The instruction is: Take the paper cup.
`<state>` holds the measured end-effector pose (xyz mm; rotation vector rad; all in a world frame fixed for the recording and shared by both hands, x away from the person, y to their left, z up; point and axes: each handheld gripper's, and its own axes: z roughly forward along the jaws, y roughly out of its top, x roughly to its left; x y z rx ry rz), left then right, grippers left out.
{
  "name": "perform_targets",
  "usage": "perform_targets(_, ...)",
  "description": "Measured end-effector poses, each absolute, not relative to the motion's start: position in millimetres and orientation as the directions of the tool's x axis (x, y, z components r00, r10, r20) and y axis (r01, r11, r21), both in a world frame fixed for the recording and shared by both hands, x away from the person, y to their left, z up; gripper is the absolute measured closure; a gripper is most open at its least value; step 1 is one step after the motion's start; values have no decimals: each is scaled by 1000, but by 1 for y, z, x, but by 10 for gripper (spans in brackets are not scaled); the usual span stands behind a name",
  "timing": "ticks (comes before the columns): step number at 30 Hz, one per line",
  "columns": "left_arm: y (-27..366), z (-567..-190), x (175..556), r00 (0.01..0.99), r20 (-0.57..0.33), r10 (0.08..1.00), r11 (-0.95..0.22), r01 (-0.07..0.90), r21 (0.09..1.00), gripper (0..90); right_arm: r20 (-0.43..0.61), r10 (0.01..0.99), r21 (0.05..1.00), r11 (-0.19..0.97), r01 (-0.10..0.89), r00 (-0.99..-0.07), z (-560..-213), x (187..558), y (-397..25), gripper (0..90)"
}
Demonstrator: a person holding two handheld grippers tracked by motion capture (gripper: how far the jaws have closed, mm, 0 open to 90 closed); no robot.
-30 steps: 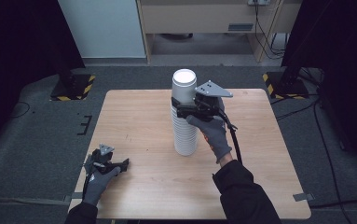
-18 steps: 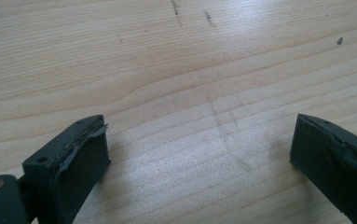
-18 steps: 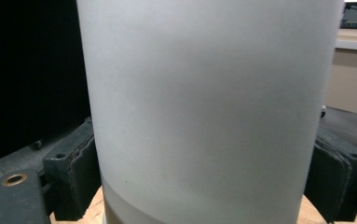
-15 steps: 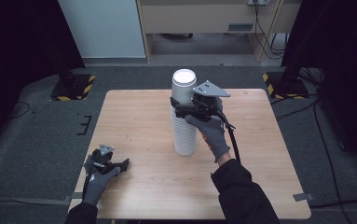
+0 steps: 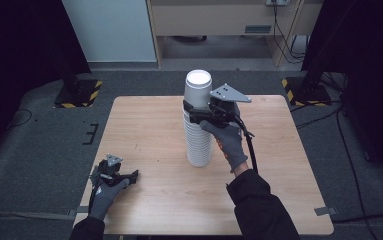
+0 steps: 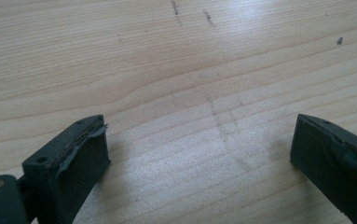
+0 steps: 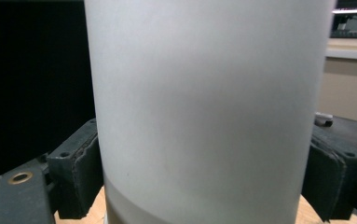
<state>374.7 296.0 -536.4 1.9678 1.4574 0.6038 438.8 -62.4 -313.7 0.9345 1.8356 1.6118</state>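
The desk (image 5: pixel 144 125) is a pale wooden top, bare apart from one tall stack of white paper cups (image 5: pixel 198 135) standing upright just right of its middle, toward the far half. The stack's long axis runs straight up, and the top cup (image 5: pixel 198 90) sits proud of the nested rims below it. The right hand-held gripper (image 5: pixel 195 111) comes in level from the right and meets the stack high up, directly to its left, its jaws set on either side of the top cup's wall (image 7: pixel 204 112) and apparently grasping it; any lift would have to go straight up along that axis. The left hand-held gripper (image 5: pixel 124 176) rests on the near left corner, well apart from the stack, its jaws released and spread over bare wood.
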Motion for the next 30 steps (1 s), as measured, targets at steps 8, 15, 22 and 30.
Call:
perform_targets(8,296,-536,375,290,3,957,-208,679,704,34,40,778,987,67,147,-626,-307,438,-59,145)
perform_targets(15,296,-536,375,290,3,957,-209,679,704,34,44,773,989,57,139,-633,-300,438,-60,146)
perform_targets(22,296,-536,375,291,3,957,-209,679,704,33,34,772,991,58,123,-634,-292,437,-60,147)
perform_targets(30,296,-536,375,290,3,957,-209,679,704,33,32,768,991,59,120,-639,-287,437,-61,148)
